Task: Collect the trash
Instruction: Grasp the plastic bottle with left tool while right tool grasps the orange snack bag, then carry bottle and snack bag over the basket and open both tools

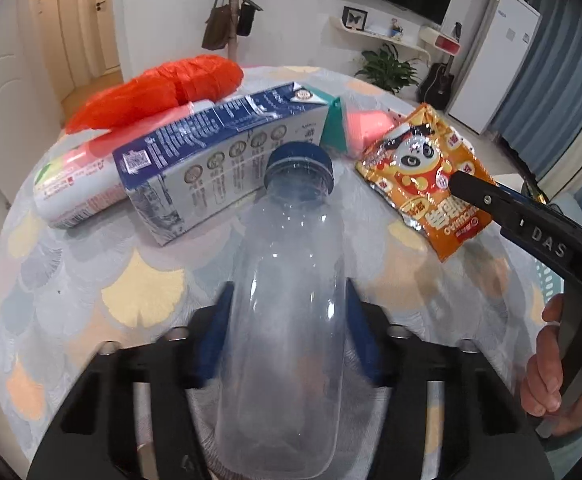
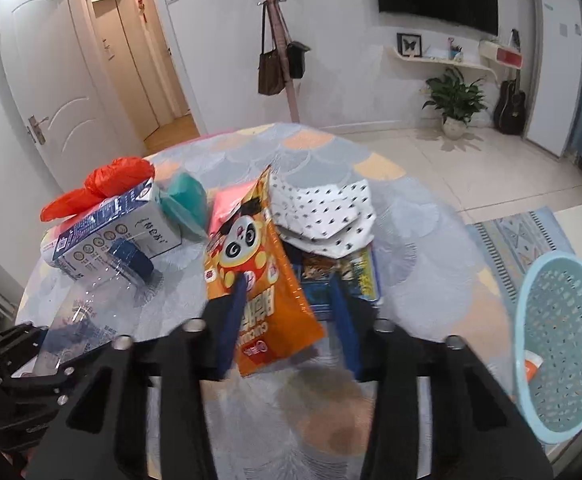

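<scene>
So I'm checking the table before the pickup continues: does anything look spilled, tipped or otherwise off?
No spill shows. The milk carton lies on its side rather than upright, with the clear bottle lying against it between the left gripper jaws. The orange snack bag is crumpled and stands on edge.

You had a clear plastic bottle (image 1: 287, 300) with a dark blue cap (image 1: 299, 164) between blue fingers (image 1: 215, 332). The snack packet (image 2: 259, 276) was orange with a black-and-white panda on it. The carton (image 1: 211, 160) showed navy and grey-white sides. Behind it lay a crumpled red-orange bag (image 1: 163, 92). The desk (image 1: 91, 280) wore a cloth of grey, yellow and peach fan scales. Your basket (image 2: 567, 344) was pale blue, and the folded cloth (image 2: 327, 216) white with small dark marks.
</scene>
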Action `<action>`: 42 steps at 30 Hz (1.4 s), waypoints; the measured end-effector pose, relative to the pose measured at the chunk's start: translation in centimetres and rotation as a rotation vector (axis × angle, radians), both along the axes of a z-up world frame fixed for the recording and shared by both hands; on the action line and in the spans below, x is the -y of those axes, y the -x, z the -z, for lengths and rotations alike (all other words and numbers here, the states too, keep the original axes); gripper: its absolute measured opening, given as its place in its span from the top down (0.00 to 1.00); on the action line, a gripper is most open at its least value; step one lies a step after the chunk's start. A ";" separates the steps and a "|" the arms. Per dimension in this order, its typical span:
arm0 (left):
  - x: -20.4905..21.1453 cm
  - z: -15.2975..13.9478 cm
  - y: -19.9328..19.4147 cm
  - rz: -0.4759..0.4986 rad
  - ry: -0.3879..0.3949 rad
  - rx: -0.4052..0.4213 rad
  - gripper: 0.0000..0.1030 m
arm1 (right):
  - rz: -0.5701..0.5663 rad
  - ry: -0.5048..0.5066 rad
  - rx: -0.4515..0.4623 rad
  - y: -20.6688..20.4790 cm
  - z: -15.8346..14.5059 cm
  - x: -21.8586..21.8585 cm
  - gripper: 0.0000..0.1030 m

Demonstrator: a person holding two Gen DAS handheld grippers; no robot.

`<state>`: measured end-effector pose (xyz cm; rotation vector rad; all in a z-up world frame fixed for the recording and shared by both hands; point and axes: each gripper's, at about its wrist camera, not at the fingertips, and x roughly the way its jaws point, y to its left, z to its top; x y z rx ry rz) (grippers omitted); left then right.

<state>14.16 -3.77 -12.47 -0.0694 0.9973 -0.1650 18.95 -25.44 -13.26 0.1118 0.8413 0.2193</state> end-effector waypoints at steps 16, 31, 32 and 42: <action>2.7 -5.0 3.0 0.055 0.077 0.205 0.57 | -0.010 -0.060 0.158 5.5 -5.0 2.1 0.98; 16.8 -7.7 0.8 0.321 0.170 0.294 0.57 | 0.386 -0.080 0.210 8.7 -6.5 18.0 0.98; 17.5 -7.5 0.6 0.336 0.178 0.290 0.57 | 0.411 -0.081 0.204 8.7 -6.2 19.0 0.98; 28.0 -4.8 -1.0 0.492 0.198 0.218 0.57 | 0.652 -0.071 0.068 9.2 -0.5 27.8 0.98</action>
